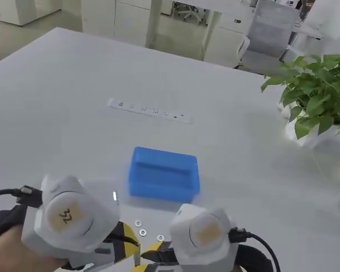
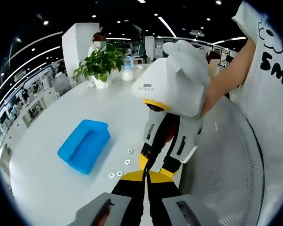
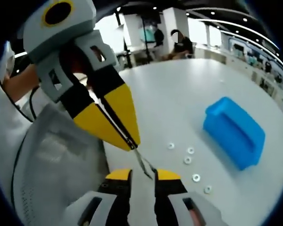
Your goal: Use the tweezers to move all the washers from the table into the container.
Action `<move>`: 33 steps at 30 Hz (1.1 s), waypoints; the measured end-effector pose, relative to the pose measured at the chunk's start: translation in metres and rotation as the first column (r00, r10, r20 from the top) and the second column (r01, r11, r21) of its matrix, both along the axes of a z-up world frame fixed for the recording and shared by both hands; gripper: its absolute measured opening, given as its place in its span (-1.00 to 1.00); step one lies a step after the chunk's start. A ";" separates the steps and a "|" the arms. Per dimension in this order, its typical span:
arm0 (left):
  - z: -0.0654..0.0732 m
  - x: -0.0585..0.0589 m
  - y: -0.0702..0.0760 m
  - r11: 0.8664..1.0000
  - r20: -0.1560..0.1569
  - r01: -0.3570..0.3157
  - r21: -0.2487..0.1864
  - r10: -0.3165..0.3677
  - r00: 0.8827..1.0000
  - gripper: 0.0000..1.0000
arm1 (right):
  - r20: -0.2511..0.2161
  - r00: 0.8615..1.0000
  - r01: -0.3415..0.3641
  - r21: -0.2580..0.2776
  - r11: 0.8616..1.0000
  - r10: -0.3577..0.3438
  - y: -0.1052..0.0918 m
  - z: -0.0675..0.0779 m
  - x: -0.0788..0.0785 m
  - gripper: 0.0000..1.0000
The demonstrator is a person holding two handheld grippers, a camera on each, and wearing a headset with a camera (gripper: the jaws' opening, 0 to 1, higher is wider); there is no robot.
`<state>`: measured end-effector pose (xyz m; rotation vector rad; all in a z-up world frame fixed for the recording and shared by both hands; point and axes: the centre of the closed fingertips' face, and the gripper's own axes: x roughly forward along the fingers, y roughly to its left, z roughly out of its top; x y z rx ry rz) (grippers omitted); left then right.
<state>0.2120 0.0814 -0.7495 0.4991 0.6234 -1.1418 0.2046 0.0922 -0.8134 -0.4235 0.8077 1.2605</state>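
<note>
White office table (image 1: 73, 113), blue container (image 1: 163, 173), 5 washers (image 3: 187, 160), power strip (image 1: 150, 110), potted plant (image 1: 317, 90).

Head view: jaws cropped, container (image 1: 164, 173) blurred.
Bottom edge cuts the jaws of left gripper (image 3: 134, 143) and right gripper (image 3: 143, 176); their bodies hide some washers (image 1: 143, 232); tweezers (image 3: 144, 165) tips too thin to resolve.

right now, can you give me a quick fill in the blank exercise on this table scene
1. The container is coloured ___.
2. The washers lie on the ___, outside the container.
3. The left gripper is shut on the ___.
Missing words: blue; table; tweezers.
</note>
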 end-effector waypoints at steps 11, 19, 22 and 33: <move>-0.002 -0.005 -0.003 0.995 0.017 0.091 0.025 -0.092 0.996 -1.00 | 0.044 0.991 -0.121 -0.036 0.992 0.123 0.007 -0.001 0.001 -0.87; -0.010 0.002 0.000 0.996 0.004 -0.081 -0.028 0.081 0.997 -1.00 | 0.077 0.987 -0.134 -0.049 0.990 0.138 0.008 0.000 0.001 -0.94; -0.011 0.000 0.003 0.981 -0.034 -0.169 -0.097 0.166 0.986 -0.78 | 0.095 0.986 -0.135 -0.058 0.989 0.140 0.007 0.000 0.003 -0.97; -0.009 -0.004 0.052 0.865 -0.118 -0.469 -0.179 0.455 0.883 -0.21 | 0.088 0.991 -0.103 -0.027 0.994 0.105 0.012 0.008 0.028 -0.97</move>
